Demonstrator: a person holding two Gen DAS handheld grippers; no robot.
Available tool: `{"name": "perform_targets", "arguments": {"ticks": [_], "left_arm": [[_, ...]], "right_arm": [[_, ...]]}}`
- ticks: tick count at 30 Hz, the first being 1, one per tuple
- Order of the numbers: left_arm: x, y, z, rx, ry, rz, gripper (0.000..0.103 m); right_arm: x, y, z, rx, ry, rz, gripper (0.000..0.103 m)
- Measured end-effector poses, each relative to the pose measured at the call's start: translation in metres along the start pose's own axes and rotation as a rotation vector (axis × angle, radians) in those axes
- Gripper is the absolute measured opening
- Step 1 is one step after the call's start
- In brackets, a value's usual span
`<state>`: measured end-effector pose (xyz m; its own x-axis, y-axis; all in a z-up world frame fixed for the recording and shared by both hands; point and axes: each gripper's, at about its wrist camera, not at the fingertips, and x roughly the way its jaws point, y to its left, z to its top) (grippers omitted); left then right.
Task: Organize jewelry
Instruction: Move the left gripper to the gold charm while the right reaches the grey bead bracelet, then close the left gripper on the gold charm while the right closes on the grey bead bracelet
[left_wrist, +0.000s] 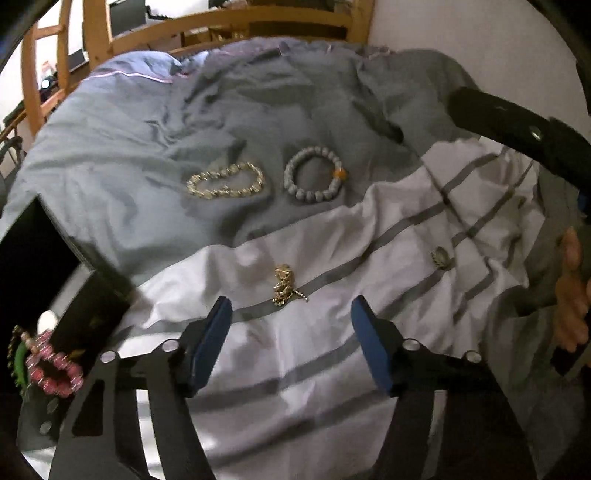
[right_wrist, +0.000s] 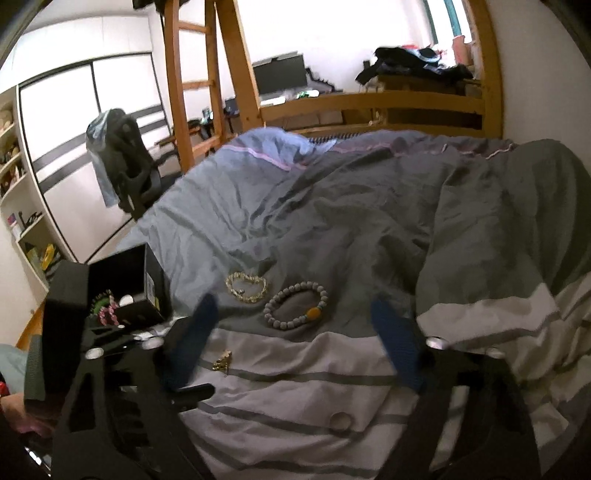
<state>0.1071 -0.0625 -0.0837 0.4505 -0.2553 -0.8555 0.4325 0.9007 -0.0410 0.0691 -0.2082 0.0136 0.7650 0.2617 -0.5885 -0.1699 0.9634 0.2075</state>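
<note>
A: What's laid out on the bed (left_wrist: 110, 155)?

B: Four loose pieces on the duvet. On the grey part, a pale gold bracelet (left_wrist: 226, 181) lies just beside a grey bead bracelet (left_wrist: 314, 178) with one orange bead. Nearer, on the white striped part, a small heap of gold chain (left_wrist: 285, 285) sits across a grey stripe, and a ring (left_wrist: 439, 256) lies well off to its right.

A: And the box?

B: A black box (right_wrist: 129, 284) stands open at the left edge of the bed. Inside it I can see a pink bead bracelet (left_wrist: 55, 363) and something green next to it, though that corner is dark and blurred, so I wouldn't swear to what the green piece is.

A: Where's the left gripper (left_wrist: 291, 325)?

B: Hovering over the white stripes, tilted down, with the gold chain just beyond its blue fingers (left_wrist: 212, 339). The fingers are apart with nothing between them.

A: The right gripper (right_wrist: 295, 332)?

B: Also spread wide and empty. From its own camera the bead bracelet shows in the gap between the fingers, further up the bed, and the ring lies low in the frame, beneath the gripper. No pad touches either.

A: Anything of the person?

B: A hand (left_wrist: 570, 291) wrapped round the right gripper's handle, at the right edge of the left camera's view.
</note>
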Motion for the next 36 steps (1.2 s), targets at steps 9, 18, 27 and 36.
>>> {"name": "perform_targets", "arguments": {"ticks": [9, 18, 27, 36], "left_arm": [[0.033, 0.013, 0.011, -0.068, 0.05, -0.062, 0.053], [0.042, 0.026, 0.015, -0.138, 0.068, -0.082, 0.02], [0.034, 0.011, 0.012, -0.042, 0.049, 0.015, 0.012], [0.012, 0.023, 0.024, -0.085, -0.041, 0.0, 0.012]], "right_arm": [[0.079, 0.002, 0.004, -0.012, 0.115, 0.035, 0.064], [0.133, -0.003, -0.013, 0.01, 0.251, -0.01, 0.031], [0.111, -0.005, -0.004, 0.025, 0.164, 0.006, 0.004], [0.108, -0.01, 0.004, 0.068, 0.145, 0.038, 0.004]]}}
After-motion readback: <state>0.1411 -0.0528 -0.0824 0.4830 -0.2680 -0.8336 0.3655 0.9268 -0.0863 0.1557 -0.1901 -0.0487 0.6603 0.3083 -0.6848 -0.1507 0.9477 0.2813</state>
